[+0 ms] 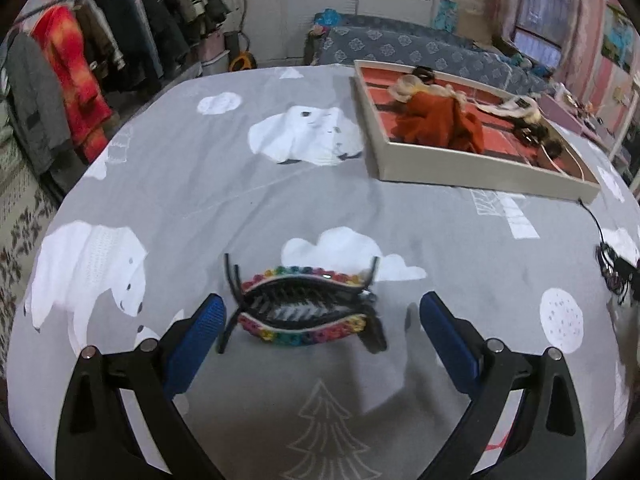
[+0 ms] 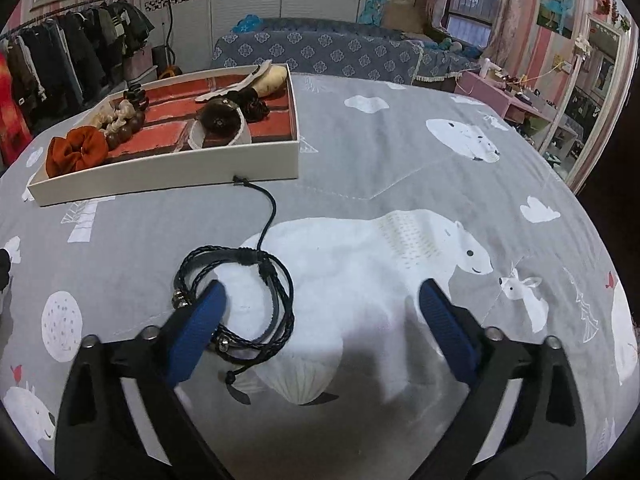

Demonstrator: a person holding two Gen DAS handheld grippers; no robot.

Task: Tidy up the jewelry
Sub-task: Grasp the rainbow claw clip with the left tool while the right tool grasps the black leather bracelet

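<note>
A rainbow-beaded black hair claw clip (image 1: 304,308) lies on the grey bedsheet between the fingers of my left gripper (image 1: 322,320), which is open around it without touching. A white tray with a red floor (image 1: 480,168) sits far right and holds an orange scrunchie (image 1: 436,122) and other hair pieces. In the right wrist view a black braided cord bracelet (image 2: 248,304) lies on the sheet. My right gripper (image 2: 322,316) is open, its left fingertip (image 2: 204,312) over the bracelet loop. The tray (image 2: 168,168) stands beyond, upper left, with the scrunchie (image 2: 76,152) in its near corner.
A clothes rack (image 1: 80,80) with hanging coats stands left of the bed. A blue patterned sofa (image 2: 340,54) lies beyond the bed. A pink side table (image 2: 504,96) and a mirror (image 2: 592,92) stand at the right. The bracelet also shows at the left view's right edge (image 1: 616,272).
</note>
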